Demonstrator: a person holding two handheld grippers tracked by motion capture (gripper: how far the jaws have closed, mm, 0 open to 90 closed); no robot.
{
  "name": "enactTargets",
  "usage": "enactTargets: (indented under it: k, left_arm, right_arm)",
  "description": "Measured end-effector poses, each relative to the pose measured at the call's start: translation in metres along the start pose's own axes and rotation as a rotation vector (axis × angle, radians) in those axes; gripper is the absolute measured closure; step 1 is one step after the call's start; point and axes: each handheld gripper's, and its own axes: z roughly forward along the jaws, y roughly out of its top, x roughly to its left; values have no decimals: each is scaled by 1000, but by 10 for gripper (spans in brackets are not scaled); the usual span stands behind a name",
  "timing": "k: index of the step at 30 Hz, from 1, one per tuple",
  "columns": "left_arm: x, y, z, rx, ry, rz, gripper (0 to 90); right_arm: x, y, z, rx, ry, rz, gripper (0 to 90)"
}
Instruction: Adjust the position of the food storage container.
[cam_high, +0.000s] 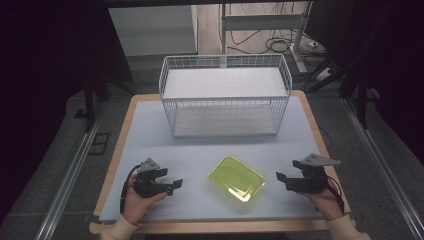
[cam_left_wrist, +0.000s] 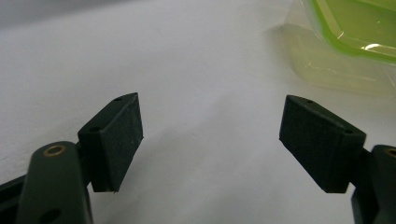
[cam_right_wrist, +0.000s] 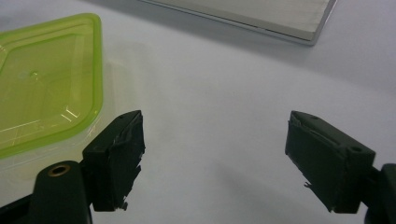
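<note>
No text, label, brand, number or sign can be read on anything here (the translucent yellow-green plastic lidded container (cam_high: 236, 178) and the white wire two-shelf rack (cam_high: 225, 95) both show plain, unmarked surfaces).

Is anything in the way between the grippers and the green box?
No. Just bare table lies between the green box and the left gripper, and likewise the right gripper. Both are open, holding nothing.

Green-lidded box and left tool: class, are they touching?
Apart. The high view shows bare table between the left tool and the box.
</note>
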Motion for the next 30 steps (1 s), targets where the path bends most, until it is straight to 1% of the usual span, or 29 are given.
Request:
enactTargets:
  k: [5, 10, 14, 16, 18, 20, 23, 24, 26, 30]
  left_arm:
    - [1, -1, 0, 5, -3, -10, 210]
    - [-1, -1, -2, 1, -5, -5, 207]
    - [-2, -1, -3, -1, -3, 1, 205]
    - [-2, -1, -3, -5, -10, -3, 205]
    - [-3, 0, -3, -10, -8, -3, 205]
    - [-3, 0, -4, -14, -2, 2, 205]
    - [-3, 0, -4, -19, 3, 3, 205]
    - [-3, 0, -4, -20, 4, 3, 205]
    - [-4, 0, -4, -18, 6, 5, 205]
    - [-5, 0, -3, -14, 5, 11, 206]
  right_arm:
    - [0, -1, 1, 10, 6, -2, 200]
    - [2, 0, 0, 11, 15, -18, 224]
    - [1, 0, 0, 8, 22, -9, 256]
    - [1, 0, -1, 6, 31, -7, 280]
    - [0, 0, -2, 4, 41, -6, 309]
    - [0, 2, -3, 1, 61, -2, 361]
    - [1, 5, -5, -13, 76, -11, 454]
    - [2, 6, -6, -18, 83, -14, 497]
    - [3, 7, -8, -29, 96, -25, 614]
    - [3, 11, -15, -44, 114, -35, 790]
